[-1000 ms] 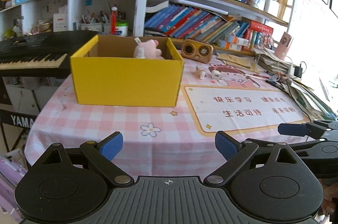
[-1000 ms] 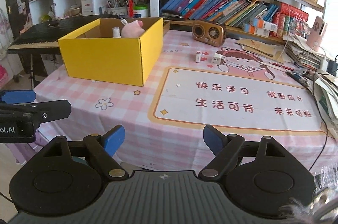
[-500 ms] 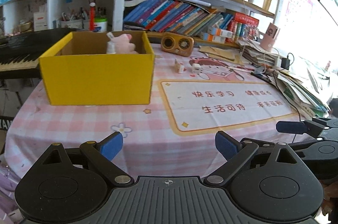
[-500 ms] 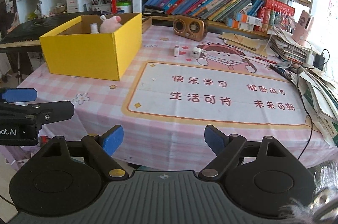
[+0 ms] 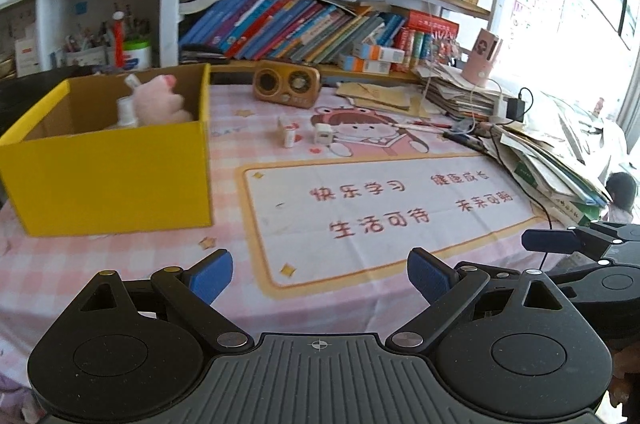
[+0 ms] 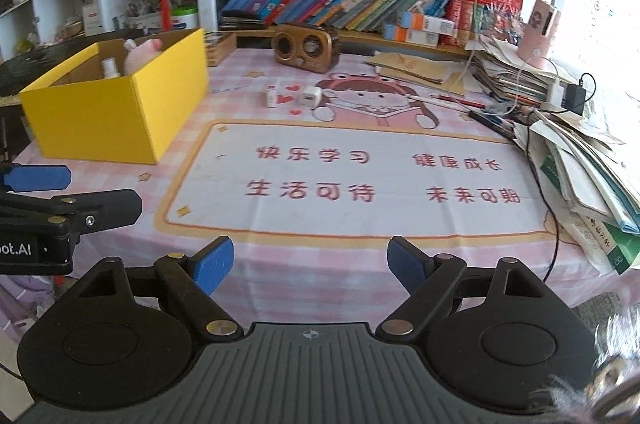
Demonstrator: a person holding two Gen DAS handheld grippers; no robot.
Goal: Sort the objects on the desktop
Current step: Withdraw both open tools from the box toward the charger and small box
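A yellow box [image 5: 108,175] stands on the left of the table; it also shows in the right wrist view [image 6: 116,111]. Inside are a pink plush toy [image 5: 158,101] and a small white bottle [image 5: 126,111]. A small white stick-like item [image 5: 287,132] and a white charger cube [image 5: 323,135] lie on the mat beyond; they also show in the right wrist view: item [image 6: 272,96], cube [image 6: 309,97]. A wooden radio [image 5: 287,84] stands behind. My left gripper [image 5: 320,274] is open and empty near the front edge. My right gripper [image 6: 310,264] is open and empty beside it.
A printed mat [image 5: 384,207] covers the pink checked tablecloth [image 5: 60,264]. Stacked papers and books [image 5: 540,151] with cables fill the right side. A bookshelf [image 5: 300,19] rises behind the table. A keyboard [image 6: 24,63] stands at far left.
Both grippers have swung right and moved closer over the table; the yellow box has shifted left in both views. Both stay open and empty.
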